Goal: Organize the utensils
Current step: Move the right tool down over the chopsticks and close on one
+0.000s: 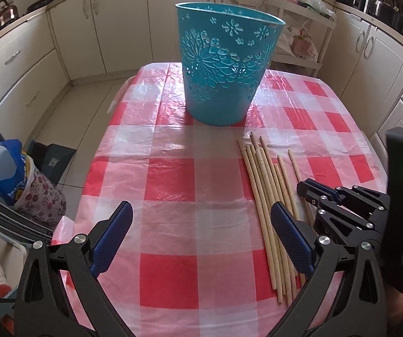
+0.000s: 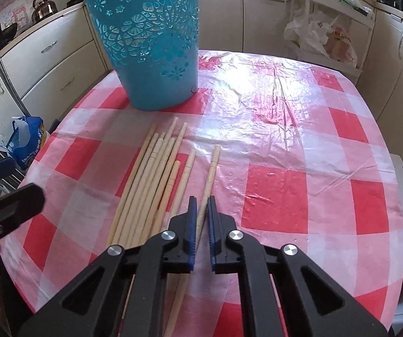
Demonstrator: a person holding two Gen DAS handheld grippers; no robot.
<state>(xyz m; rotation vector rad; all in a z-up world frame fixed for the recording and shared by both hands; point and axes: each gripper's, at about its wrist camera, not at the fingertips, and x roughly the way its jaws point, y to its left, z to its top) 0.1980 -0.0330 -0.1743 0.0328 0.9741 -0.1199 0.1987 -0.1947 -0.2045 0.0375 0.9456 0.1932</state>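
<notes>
A teal cut-out basket (image 1: 223, 64) stands upright at the far middle of the table; it also shows in the right wrist view (image 2: 148, 39). Several wooden chopsticks (image 1: 268, 196) lie side by side on the checked cloth in front of it, and also show in the right wrist view (image 2: 150, 179). My left gripper (image 1: 201, 241) is open and empty, low over the cloth just left of the chopsticks. My right gripper (image 2: 201, 210) is shut on the rightmost chopstick (image 2: 211, 174), which still lies along the cloth. The right gripper also shows in the left wrist view (image 1: 322, 196).
The round table (image 2: 327, 154) has a red and white checked plastic cloth. Cream kitchen cabinets (image 1: 24, 64) run around it. Bags (image 1: 13, 174) sit on the floor at the left. A white rack with bags (image 2: 327, 28) stands behind the table.
</notes>
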